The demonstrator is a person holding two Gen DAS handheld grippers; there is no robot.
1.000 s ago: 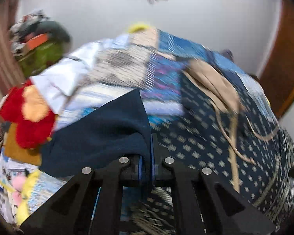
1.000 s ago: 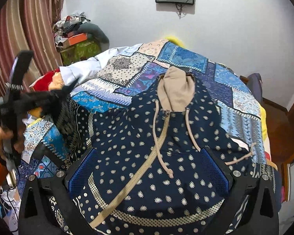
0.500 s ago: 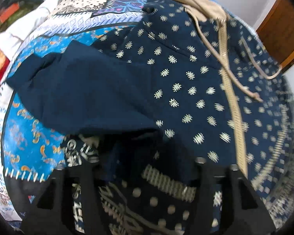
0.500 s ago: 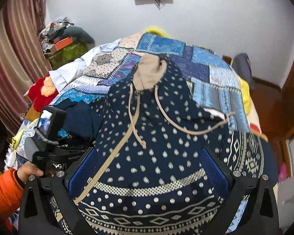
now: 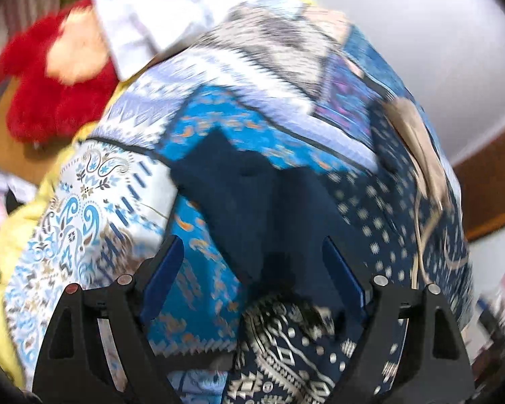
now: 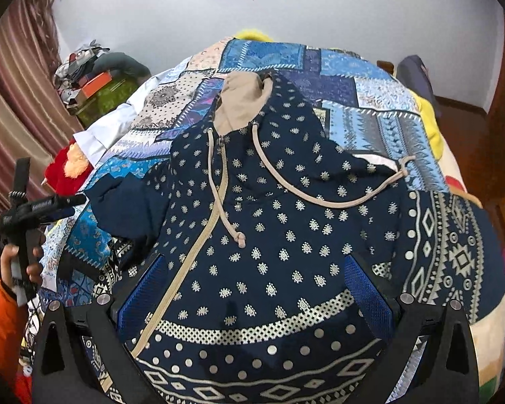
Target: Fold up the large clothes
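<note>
Hoodie (image 6: pixel 272 235) flat on quilt (image 6: pixel 370 94), sleeve (image 5: pixel 252 202) folded inward, L gripper (image 5: pixel 252 269) released, R gripper (image 6: pixel 254 286) spread wide, empty

A navy hooded sweatshirt (image 6: pixel 279 235) with pale dots is lying front-up on a patchwork bedspread (image 6: pixel 370 101), its beige hood (image 6: pixel 244 101) pointing toward the far wall. The beige drawstrings (image 6: pixel 303 192) are trailing across the chest. The right tongs (image 6: pixel 256 293) are hovering over the hem with jaws standing wide apart. At the left edge, the left tongs (image 6: pixel 64 202) are pointing toward the plain navy sleeve (image 6: pixel 131 208).
</note>
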